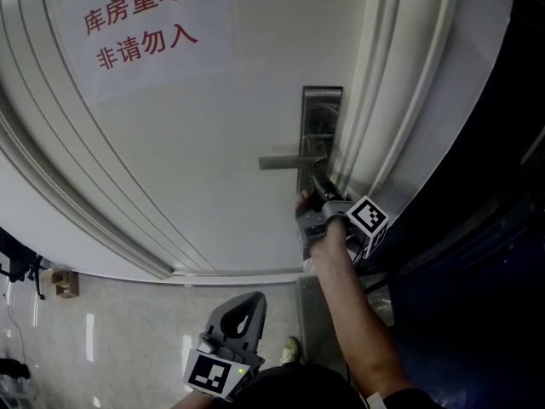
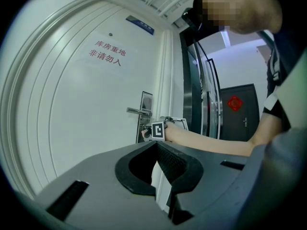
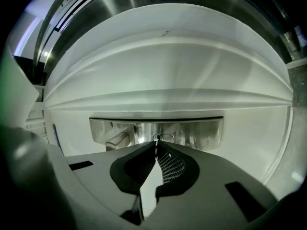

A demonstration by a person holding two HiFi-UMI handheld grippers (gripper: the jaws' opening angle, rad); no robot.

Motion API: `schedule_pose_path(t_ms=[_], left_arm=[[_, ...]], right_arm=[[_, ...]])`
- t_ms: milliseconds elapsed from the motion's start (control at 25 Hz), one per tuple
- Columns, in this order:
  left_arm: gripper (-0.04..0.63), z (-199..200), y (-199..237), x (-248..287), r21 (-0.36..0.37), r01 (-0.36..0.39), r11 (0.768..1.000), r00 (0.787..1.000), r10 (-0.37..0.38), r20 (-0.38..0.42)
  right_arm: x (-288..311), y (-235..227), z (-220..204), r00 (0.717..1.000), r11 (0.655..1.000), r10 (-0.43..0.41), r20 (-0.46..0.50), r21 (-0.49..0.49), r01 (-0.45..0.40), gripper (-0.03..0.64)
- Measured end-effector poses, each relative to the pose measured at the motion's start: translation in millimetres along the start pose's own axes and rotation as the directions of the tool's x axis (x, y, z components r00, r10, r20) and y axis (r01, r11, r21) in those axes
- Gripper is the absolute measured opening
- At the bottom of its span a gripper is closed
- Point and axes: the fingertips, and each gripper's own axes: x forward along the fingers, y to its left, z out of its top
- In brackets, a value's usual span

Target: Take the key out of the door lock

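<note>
In the right gripper view, the right gripper [image 3: 156, 146] has its jaws pressed together on the thin head of the key [image 3: 156, 140]. Its ring [image 3: 163, 134] shows just past the tips. The key sits at the lock plate [image 3: 201, 131], near the plate's lower end, beside the lever handle [image 3: 117, 140]. Its long axis appears to run straight into the door [image 3: 158, 66], in line with the jaws, so the pull should go straight back off the door face.

In the head view, this gripper is at the plate's lower edge, under the handle, and hides the key.

In the left gripper view, the left gripper [image 2: 155, 143] has its jaws together on nothing and is held low, well away from the lock. The right one is plainly the nearer.
</note>
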Motion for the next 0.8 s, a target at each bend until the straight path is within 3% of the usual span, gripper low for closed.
schedule_pose_path(t_ms=[800], left_arm=[[0.005,1,-14,-17,0.007,0.036,0.999,0.999,-0.036,0.006]], right_arm=[[-44,2,-9,1.0,1.0,-0.003,-0.016,-0.016,0.003,0.02]])
